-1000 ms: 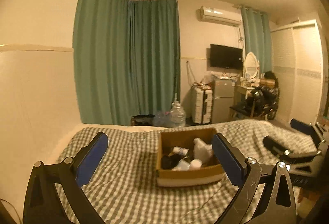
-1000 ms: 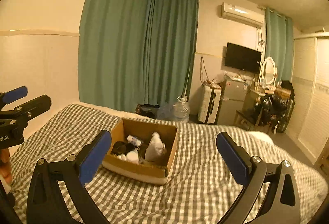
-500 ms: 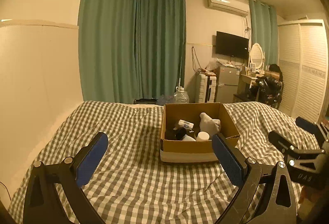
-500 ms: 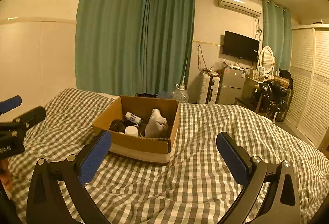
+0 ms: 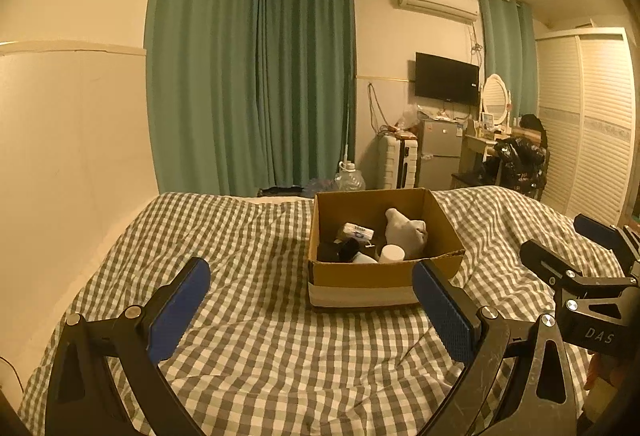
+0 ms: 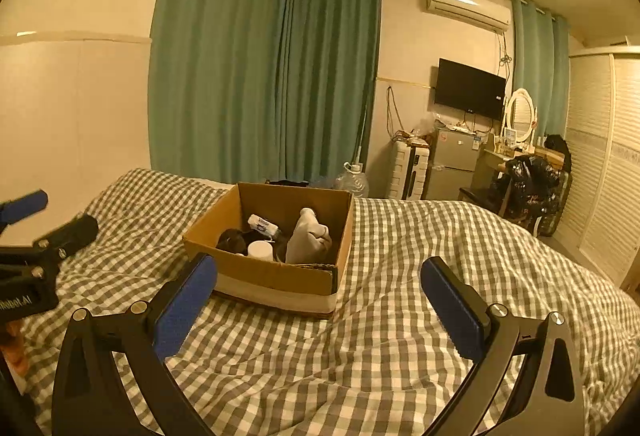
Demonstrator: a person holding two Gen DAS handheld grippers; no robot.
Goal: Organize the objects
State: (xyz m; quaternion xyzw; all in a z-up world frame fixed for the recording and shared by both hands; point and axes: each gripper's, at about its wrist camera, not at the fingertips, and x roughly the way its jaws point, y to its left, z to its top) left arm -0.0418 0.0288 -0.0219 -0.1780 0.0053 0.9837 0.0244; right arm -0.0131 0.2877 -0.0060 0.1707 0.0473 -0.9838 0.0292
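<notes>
An open cardboard box (image 5: 372, 278) sits on the checked bedspread (image 5: 256, 340); it also shows in the right wrist view (image 6: 276, 276). Inside lie a grey sock (image 5: 404, 232), a white round jar (image 5: 391, 253), a small white tube (image 5: 358, 231) and dark items (image 5: 338, 251). My left gripper (image 5: 310, 310) is open and empty, in front of the box. My right gripper (image 6: 320, 306) is open and empty, near the box's front right corner. Each gripper shows at the edge of the other's view.
Green curtains (image 5: 256, 76) hang behind the bed. A wall (image 5: 72, 140) runs along the left. Beyond the bed stand a water jug (image 5: 349, 178), a small fridge (image 5: 440, 152), a cluttered dressing table (image 5: 500, 140) and a wardrobe (image 5: 592, 124).
Both grippers have tilted downward and come closer to the box, which now looks larger and nearer in both views. Both stay open and empty.
</notes>
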